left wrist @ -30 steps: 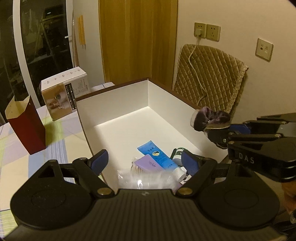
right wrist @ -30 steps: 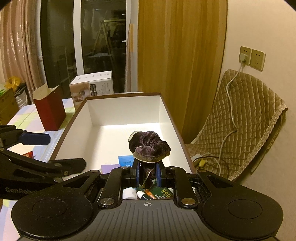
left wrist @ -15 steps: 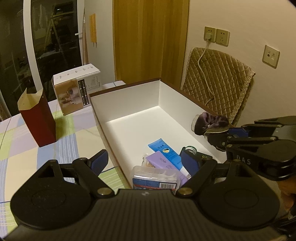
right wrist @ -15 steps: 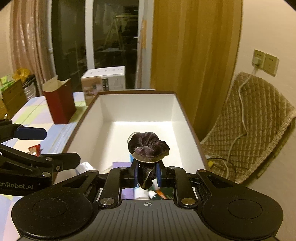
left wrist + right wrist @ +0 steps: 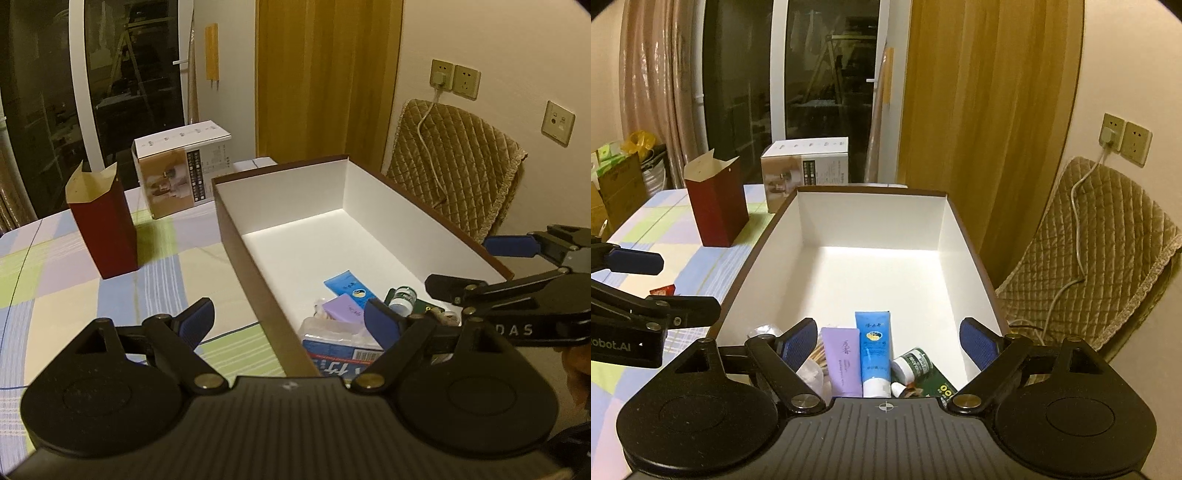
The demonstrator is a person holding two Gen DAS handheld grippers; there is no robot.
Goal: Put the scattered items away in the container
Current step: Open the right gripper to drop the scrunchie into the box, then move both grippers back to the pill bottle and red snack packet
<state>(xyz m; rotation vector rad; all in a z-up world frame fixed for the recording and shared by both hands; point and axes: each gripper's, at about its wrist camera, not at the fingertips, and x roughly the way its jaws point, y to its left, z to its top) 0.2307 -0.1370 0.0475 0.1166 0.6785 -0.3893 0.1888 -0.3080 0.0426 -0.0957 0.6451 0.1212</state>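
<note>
The right gripper (image 5: 888, 341) hangs over the near end of the container (image 5: 871, 218), and its jaws have just been opening; they now stand wide apart with nothing between them. The dark velvet scrunchie it was pinching half a second ago is gone from its fingers, and I cannot find it in either view, so I take it to have dropped into the near end, hidden under the tool body.

Inside the box, at about 6 o'clock in the right wrist view, lie a blue tube (image 5: 873, 349), a purple tube (image 5: 842, 360) just beside it, a small green-labelled bottle (image 5: 912, 365) on a green packet, and a clear box of cotton swabs (image 5: 334, 338) against the left wall. The far half of the box is bare.

The left gripper (image 5: 291, 321) is also spread wide and empty, straddling the box's left wall.

Most of the tidying looks done. What I can see left is a small red packet (image 5: 663, 291) on the checked tablecloth (image 5: 74, 258), at about 9 o'clock. The red paper carton (image 5: 103, 229) and white product box (image 5: 181, 171) at 11 o'clock stand upright; whether they count as clutter I cannot tell.
</note>
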